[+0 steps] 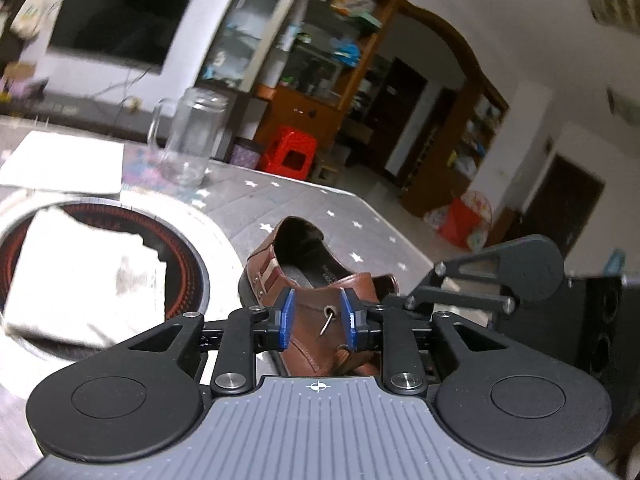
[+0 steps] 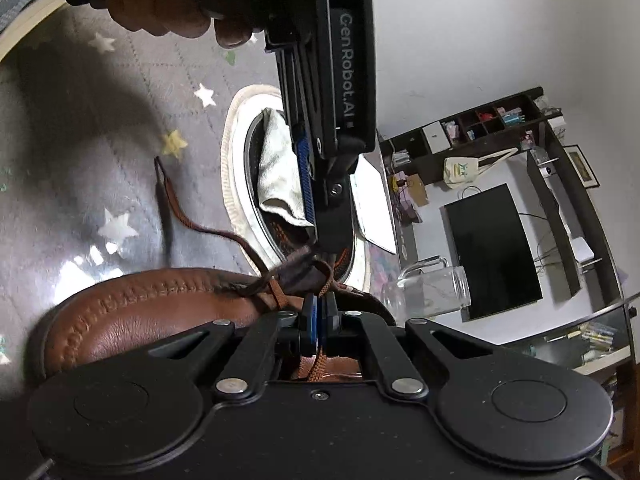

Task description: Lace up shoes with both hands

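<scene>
A grey star-patterned table (image 1: 304, 196) carries a brown leather shoe (image 1: 304, 276), a clear glass jar (image 1: 192, 140), a flat white sheet (image 1: 60, 160) and a round inset burner (image 1: 188, 256) with a white cloth (image 1: 80, 276) lying on it

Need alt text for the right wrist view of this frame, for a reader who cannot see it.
The right claw is shut on a brown shoelace above a brown leather shoe on a grey star-patterned table cover. The left claw, held by a hand, reaches down to the shoe's lacing. The lace's other end trails across the cover.
</scene>
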Tool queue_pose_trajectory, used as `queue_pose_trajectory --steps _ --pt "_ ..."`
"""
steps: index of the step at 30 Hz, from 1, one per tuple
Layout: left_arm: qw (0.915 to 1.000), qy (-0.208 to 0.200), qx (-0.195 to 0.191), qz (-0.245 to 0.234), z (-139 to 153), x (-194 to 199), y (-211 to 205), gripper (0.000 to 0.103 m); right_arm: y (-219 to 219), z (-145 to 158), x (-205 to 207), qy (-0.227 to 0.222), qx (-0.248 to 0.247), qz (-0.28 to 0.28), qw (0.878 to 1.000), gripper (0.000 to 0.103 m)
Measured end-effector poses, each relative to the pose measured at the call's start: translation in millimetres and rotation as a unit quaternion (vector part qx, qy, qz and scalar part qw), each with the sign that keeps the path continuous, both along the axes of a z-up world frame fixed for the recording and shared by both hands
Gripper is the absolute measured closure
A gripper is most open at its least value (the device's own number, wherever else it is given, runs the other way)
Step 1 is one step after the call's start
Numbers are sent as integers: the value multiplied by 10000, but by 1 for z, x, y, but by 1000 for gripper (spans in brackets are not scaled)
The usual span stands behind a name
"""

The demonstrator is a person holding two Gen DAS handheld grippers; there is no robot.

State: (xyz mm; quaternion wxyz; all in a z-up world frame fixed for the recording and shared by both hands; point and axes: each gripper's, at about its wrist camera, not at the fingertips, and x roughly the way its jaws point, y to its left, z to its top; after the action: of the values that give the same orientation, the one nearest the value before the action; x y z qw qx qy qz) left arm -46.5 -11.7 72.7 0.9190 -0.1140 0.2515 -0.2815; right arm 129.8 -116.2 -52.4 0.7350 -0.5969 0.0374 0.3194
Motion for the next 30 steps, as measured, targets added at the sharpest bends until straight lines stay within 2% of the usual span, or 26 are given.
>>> queue_pose_trajectory --steps 2,3,6,9,12,16,19,23,27,29,30 --pt "9994 -93 298 -152 3 -2 -4 78 -2 1 -2 -3 36 -5 10000 101" --pt "9979 -175 568 -255 4 -3 -10 78 -3 1 -3 -4 55 -7 10000 101" --pt "9890 -380 1334 -510 3 -4 -28 78 -4 4 -3 0 94 -8 10000 101" --pt "9811 -449 1743 -706 -1 4 -42 78 -5 4 -3 6 103 -5 9999 101" --pt "9779 -524 1822 -882 -4 6 -44 90 -5 4 -3 6 115 -16 9999 101" --pt "9814 -494 1585 -965 -10 8 -38 98 -7 4 -2 41 188 -64 9998 101" --pt "9859 -431 1367 -867 -12 8 -35 99 -7 5 -4 29 264 -96 9996 101" --pt "9887 -387 1268 -697 -13 6 -36 99 -7 7 -6 54 363 -145 9992 101" --pt "9861 -558 1518 -380 -2 -5 -40 99 -9 11 -10 32 483 -241 9985 97" --pt "9831 -690 1685 -215 3 -11 -42 99 -13 14 -13 9 629 -314 9975 88" --pt "9824 -712 1724 -121 4 -12 -41 99 -14 16 -15 -4 701 -354 9969 88"
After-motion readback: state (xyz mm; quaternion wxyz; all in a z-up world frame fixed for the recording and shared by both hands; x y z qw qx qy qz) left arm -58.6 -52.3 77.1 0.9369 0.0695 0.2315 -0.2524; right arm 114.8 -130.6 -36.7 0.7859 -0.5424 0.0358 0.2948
